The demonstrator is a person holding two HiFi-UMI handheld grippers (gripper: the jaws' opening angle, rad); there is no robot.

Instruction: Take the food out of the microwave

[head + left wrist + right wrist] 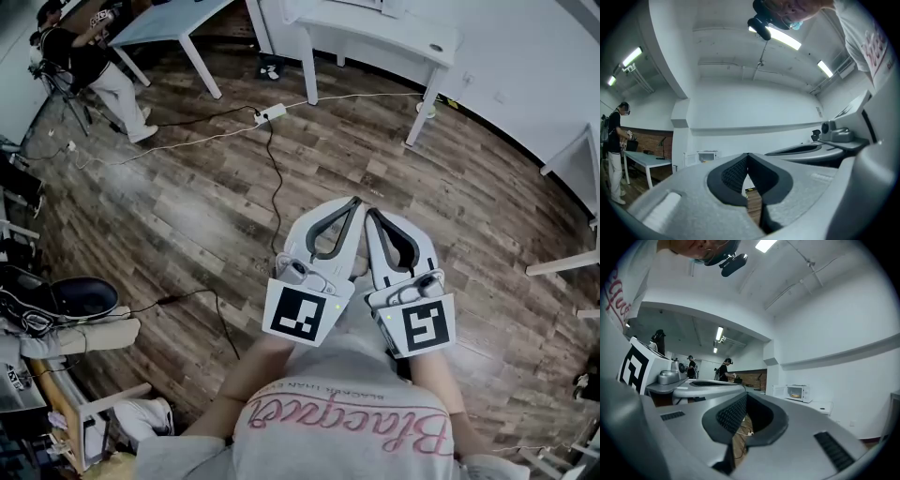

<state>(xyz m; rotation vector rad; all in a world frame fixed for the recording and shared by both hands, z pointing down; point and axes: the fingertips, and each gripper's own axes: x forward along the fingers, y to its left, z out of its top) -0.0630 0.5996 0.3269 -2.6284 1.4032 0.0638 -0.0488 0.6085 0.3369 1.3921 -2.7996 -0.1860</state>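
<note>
While left claw and right claw sit shut, microwave food indistinct.

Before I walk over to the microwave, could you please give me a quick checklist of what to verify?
1. Left gripper jaws shut, empty: ok.
2. Right gripper jaws shut, empty: ok.
3. Small white microwave within reach: not ok, far across the room.
4. Microwave door open: ok.
5. Yellowish food inside: ok.
6. Black cable on the brown wooden floor: not ok, trip hazard.
</note>
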